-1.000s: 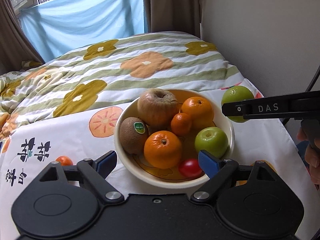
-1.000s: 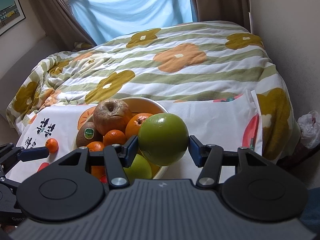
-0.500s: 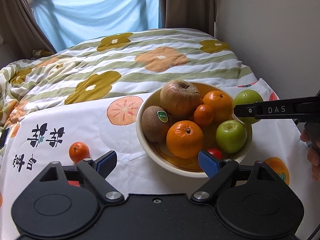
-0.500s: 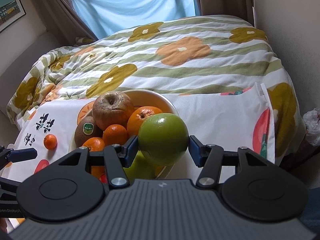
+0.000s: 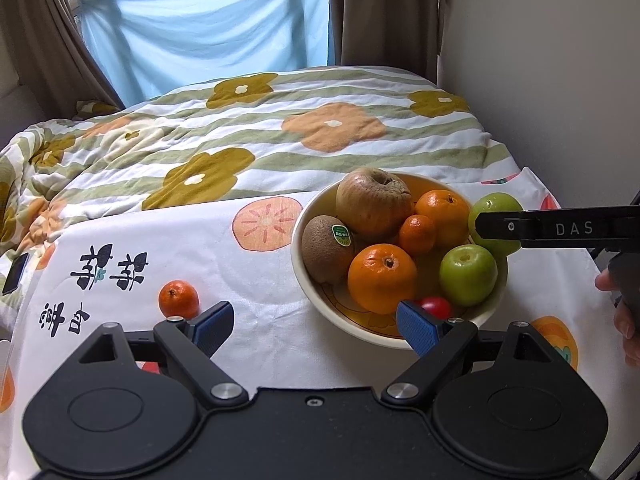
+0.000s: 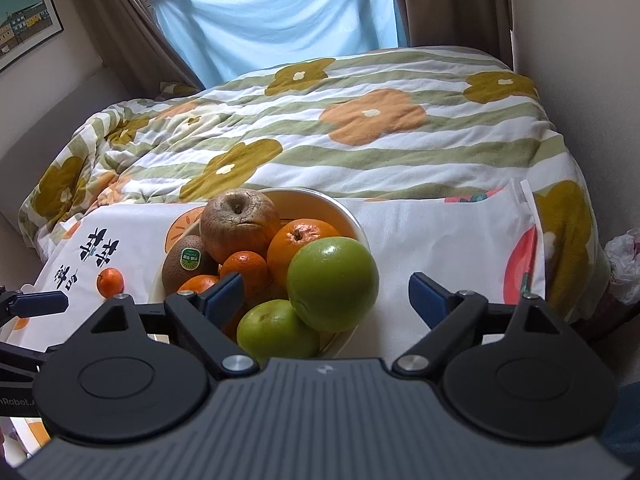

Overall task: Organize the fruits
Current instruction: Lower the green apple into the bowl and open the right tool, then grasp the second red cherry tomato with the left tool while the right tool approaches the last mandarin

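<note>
Release is what I read in the right wrist view: the right gripper [image 6: 326,290] has just been opening, its jaws now wide and clear of the large green apple [image 6: 333,283], which sits at the bowl [image 6: 352,220] rim against the smaller green apple [image 6: 278,334]. Left wrist view: my left gripper [image 5: 316,322] stands wide and empty, with the loose mandarin [image 5: 178,298] nearer its left finger than a second ago, so I judge that fruit next.

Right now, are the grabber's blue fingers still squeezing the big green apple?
Apart. In the right wrist view the right gripper, whose jaws have just been opening, has blue fingers standing clear of the big green apple, with a gap on each side.
</note>
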{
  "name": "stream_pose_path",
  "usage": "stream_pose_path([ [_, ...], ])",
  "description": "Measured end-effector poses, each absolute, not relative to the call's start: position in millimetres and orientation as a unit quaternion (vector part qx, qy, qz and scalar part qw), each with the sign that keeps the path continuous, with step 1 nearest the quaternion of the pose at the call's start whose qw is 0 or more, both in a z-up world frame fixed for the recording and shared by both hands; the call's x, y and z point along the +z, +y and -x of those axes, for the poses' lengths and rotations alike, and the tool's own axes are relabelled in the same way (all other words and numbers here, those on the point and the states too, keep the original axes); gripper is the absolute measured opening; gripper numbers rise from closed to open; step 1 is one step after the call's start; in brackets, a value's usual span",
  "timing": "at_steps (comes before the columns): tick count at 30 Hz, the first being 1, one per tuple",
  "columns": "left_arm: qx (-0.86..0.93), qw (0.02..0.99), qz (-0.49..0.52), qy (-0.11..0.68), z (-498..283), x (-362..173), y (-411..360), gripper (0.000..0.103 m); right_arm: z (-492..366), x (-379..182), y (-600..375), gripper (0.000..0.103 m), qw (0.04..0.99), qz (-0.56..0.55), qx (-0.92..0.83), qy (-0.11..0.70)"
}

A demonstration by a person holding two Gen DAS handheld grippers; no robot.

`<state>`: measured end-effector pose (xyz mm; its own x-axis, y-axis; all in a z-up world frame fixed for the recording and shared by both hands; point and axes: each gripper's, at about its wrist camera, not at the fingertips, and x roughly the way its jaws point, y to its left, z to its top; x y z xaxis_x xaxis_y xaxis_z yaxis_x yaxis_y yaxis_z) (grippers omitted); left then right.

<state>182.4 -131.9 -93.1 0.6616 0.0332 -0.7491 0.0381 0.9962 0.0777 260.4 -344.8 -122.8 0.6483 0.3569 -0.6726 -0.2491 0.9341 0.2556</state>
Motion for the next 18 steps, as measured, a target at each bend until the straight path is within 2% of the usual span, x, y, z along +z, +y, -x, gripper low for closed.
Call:
stream_pose_path([
  [18, 0.054, 0.936, -0.040, 0.344, -121.3, -34.0, -70.0, 0.091, -211.1, -56.1, -299.1, 0.103, 0.923, -0.066, 0.191, 0.326],
])
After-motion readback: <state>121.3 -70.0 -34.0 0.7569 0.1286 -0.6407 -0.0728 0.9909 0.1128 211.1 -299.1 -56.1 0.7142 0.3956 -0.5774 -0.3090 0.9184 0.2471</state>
